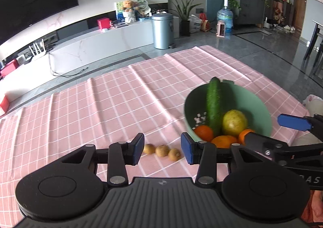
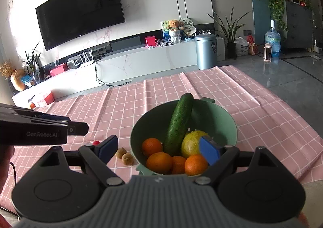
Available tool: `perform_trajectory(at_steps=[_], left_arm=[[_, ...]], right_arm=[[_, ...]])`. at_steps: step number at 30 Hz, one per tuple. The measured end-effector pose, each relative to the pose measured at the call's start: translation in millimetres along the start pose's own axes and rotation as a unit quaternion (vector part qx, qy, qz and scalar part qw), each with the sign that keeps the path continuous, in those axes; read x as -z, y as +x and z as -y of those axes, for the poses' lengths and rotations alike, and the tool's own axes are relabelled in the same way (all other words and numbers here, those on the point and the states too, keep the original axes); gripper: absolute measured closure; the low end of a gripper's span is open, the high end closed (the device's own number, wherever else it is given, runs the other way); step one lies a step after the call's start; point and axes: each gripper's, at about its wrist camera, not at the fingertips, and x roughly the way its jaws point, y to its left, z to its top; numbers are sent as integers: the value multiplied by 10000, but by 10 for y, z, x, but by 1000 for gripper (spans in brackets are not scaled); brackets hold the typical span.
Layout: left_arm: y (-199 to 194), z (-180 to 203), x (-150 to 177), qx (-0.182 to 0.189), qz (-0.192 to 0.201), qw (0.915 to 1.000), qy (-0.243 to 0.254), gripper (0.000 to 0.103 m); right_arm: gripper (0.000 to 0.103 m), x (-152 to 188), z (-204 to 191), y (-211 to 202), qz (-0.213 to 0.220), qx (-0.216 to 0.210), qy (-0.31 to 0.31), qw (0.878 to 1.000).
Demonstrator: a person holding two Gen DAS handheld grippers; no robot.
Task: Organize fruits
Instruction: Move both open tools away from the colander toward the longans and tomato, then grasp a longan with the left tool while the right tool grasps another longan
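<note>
A: Left tongs point(image 1: 162, 150) gape with nothing between them, low over the desk point(image 1: 101, 106); three small brown fruits point(image 1: 162, 150) lie in a row just beyond the pads. Right tongs point(image 2: 159, 150) stand wide and empty at the near rim of the green bowl point(image 2: 226, 120).

B: The bowl holds a cucumber point(image 2: 178, 122), a yellow-green round fruit point(image 2: 190, 143) and oranges point(image 2: 158, 162); how do they handle?

A: The brown ones look light and thin-shelled, apt to roll; pinch across the middle, gently. The oranges seem firm; grip across the widest part.
</note>
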Motion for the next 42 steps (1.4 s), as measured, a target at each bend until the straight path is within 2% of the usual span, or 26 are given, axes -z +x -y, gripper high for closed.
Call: perform_trajectory(at_steps=[4,10,16,20,24,28,31,32,34,40,41,42], left_arm=[[-26,-118,136,-78,107,9999,-51,50],[17,-278,332,-62,9,9998,-203,50],[84,-439,492,17,-50,9991,-432,50],[145,-527,595,108,-131,9979,-629,48],[255,-621,649,178,-314,9955,-881,48],[376,-627,636,221,-451,9956,-789,48],[451,-588,620,332,-381,9964,-684,55],[476,-575,611,350,-371,9967,-627,59],[528,-566,590,442,-364,9970,-528,61],[722,-580,480,703,-389,9966,-172,67],[766,-574,457,712,-386,9967,-108,68],[803,-567,439,708,-385,9967,-48,68]], right_arm=[[19,93,-130,-14,33,-45,122,9999],[20,211,-383,15,-54,-50,-22,10000],[35,322,-605,136,-241,-87,-391,9989],[50,410,-701,253,-375,-85,-578,9976],[57,444,-722,415,-556,-110,-558,9968],[62,480,-771,558,-621,-37,-517,9967],[64,512,-828,650,-627,55,-412,9972],[69,523,-852,693,-613,114,-383,9973],[74,539,-868,772,-623,208,-311,9974],[75,579,-819,1009,-633,506,73,9967],[82,585,-810,1037,-605,534,116,9967],[85,589,-816,1054,-517,531,101,9972]])
